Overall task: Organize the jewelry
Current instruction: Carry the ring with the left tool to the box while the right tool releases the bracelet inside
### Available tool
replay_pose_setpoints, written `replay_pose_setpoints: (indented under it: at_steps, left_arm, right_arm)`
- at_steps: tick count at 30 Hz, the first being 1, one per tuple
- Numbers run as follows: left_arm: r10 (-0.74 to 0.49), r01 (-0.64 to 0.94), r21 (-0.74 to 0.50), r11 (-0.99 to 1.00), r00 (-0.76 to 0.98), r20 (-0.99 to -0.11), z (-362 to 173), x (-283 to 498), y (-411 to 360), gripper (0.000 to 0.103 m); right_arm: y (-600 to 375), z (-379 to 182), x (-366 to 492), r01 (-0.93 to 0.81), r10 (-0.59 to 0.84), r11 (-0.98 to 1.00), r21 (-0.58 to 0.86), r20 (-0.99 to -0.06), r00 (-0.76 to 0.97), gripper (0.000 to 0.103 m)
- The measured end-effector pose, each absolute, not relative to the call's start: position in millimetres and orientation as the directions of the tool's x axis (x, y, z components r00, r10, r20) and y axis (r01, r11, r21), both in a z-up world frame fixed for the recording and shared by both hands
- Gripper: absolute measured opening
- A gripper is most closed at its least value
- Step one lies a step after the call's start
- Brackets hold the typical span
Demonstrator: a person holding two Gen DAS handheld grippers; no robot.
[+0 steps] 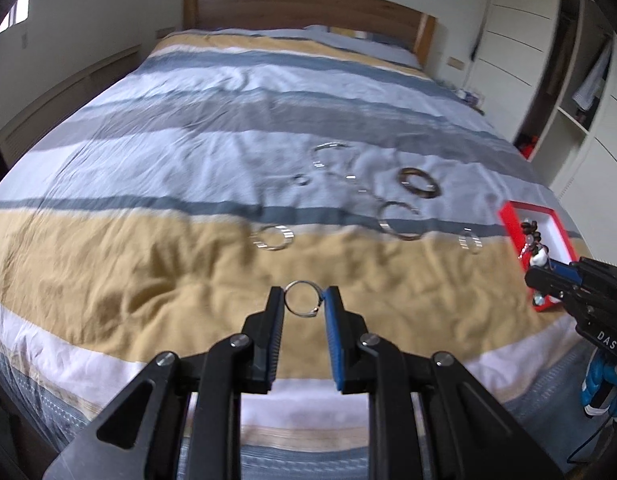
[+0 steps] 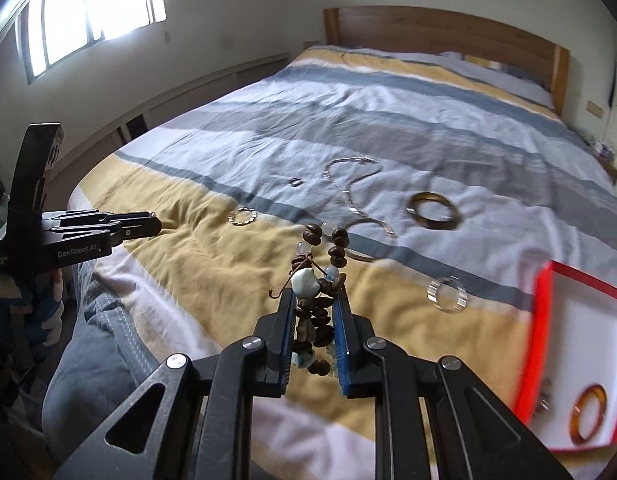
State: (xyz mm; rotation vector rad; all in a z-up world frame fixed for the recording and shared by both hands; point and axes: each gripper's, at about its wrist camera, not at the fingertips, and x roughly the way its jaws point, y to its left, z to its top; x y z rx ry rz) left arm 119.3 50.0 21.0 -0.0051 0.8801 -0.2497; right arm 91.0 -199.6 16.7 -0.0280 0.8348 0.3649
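Note:
My left gripper (image 1: 303, 300) is shut on a thin silver ring (image 1: 303, 283) and holds it above the striped bedspread (image 1: 148, 160). My right gripper (image 2: 316, 300) is shut on a brown beaded bracelet (image 2: 321, 280) with pale beads, held up over the bed. A red box with white lining (image 2: 580, 344) lies at the right and holds an amber bangle (image 2: 588, 420). The box also shows in the left wrist view (image 1: 548, 232), with the right gripper (image 1: 548, 276) over it.
Loose jewelry lies on the bed: a dark bangle (image 2: 433, 210), a silver chain (image 2: 350, 184), silver hoops (image 2: 368, 244) (image 2: 446, 294) (image 2: 241, 216), a small ring (image 2: 295, 181). A wooden headboard (image 1: 300, 8) stands at the far end; wardrobe shelves (image 1: 568, 92) at right.

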Motion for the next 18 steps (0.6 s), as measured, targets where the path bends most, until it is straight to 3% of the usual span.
replay_pose_setpoints:
  at_steps: [18]
  left_arm:
    - [-0.413,0.527,-0.104,0.844,0.513,-0.753,56.4,93.8,-139.6,0.019]
  right_arm:
    - [-372.8,25.2,34.0,-0.045,0.102,0.994,0.098,-0.711,0.695,0.018]
